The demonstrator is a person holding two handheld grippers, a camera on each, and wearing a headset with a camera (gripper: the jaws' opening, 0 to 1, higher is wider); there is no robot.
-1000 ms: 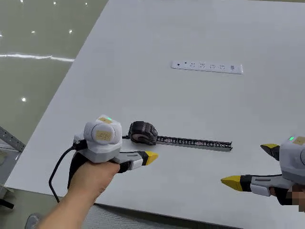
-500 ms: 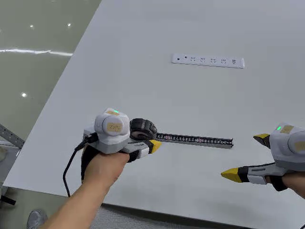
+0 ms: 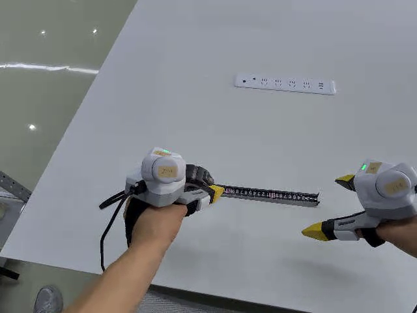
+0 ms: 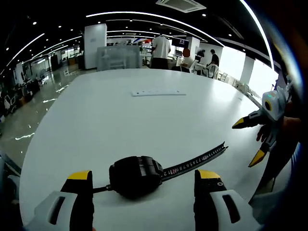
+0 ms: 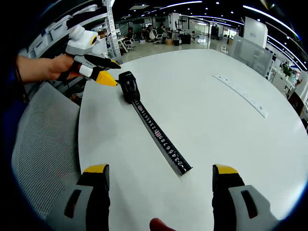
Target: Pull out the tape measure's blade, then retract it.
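Tape measure [image 4: 136, 175] lies near the front edge of the white workbench [image 3: 195, 98], its black case toward my left and its blade [image 3: 270, 195] already drawn out flat along the tabletop to my right. A white power strip [image 3: 285, 84] sits well apart, farther back.

My left gripper [image 5: 113, 72] is spread wide with the case between its two jaws. I cannot tell whether either pad touches it, and nothing is clamped. My right gripper [image 3: 326, 204] is also wide open and holds nothing. The blade's end [image 5: 185, 168] lies just ahead of it, roughly centred between the jaws.

I judge the case to be compact and fairly dense, with a rubbery-looking shell that should grip well. I'd close the left jaws across its broad flat sides, keeping off the slot where the blade comes out.

The blade looks thin and springy. It is probably stiff along its length but quick to kink if twisted, and slick on its faces. The end hook is the place to pinch it. With a spring inside, I expect it to whip home if let go, so I'd guide it back.
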